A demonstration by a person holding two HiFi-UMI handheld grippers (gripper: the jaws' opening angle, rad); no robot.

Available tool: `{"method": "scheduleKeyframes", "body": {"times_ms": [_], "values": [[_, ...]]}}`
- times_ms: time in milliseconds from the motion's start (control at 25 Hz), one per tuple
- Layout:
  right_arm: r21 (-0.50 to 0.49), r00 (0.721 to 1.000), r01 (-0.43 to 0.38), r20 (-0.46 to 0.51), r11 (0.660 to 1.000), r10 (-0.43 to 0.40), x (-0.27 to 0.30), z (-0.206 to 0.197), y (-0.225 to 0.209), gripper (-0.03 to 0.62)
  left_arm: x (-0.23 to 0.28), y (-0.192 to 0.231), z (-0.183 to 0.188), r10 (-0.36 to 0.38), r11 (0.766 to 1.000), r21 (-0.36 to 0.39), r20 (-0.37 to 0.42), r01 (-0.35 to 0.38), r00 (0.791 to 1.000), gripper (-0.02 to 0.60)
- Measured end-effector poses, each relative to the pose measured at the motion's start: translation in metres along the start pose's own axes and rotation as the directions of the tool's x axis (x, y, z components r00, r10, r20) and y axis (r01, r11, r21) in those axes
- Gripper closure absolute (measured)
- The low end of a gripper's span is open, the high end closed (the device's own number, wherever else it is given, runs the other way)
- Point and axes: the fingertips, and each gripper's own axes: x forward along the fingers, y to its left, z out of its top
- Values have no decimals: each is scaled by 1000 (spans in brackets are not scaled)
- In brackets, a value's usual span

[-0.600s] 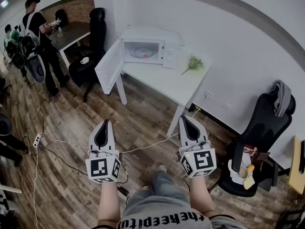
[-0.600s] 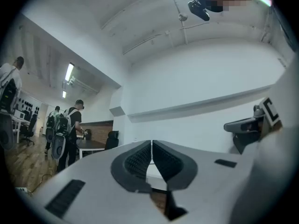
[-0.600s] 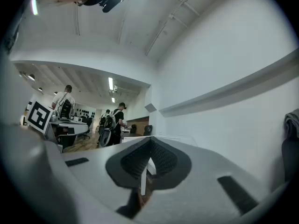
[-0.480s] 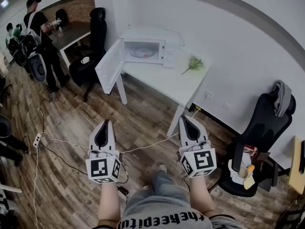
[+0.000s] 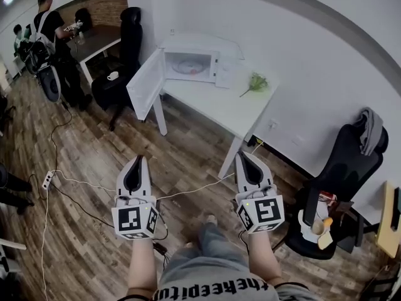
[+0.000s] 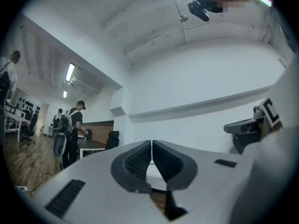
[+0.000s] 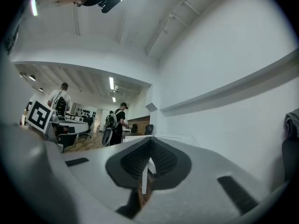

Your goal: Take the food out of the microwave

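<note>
Approach: open microwave (image 5: 191, 64), food (image 5: 187, 68) inside.
Left gripper (image 5: 139, 162), right gripper (image 5: 244, 157): fingers pressed together, empty, far from bench (image 5: 232, 108); part them before reaching in.

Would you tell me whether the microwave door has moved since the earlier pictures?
No. The microwave door stands open at the same angle to the microwave body.

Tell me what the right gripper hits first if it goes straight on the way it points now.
Most likely the white table. The right gripper, jaws shut and empty, points at the table's near edge, about where the front leg stands. How far off that is, and at what height it would meet it, is unclear.
</note>
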Motion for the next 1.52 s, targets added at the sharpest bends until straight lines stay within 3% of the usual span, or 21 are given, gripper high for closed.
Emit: {"method": "scheduleKeyframes", "body": {"times_ms": [760, 1520], "values": [[38, 999, 32, 37, 999, -34, 8, 1, -10, 591, 18, 2, -1, -24, 1000, -17, 15, 24, 1000, 569], [18, 998, -28, 56, 999, 27, 174, -7, -104, 591, 199, 2, -18, -16, 1000, -9, 39, 16, 999, 569]]}}
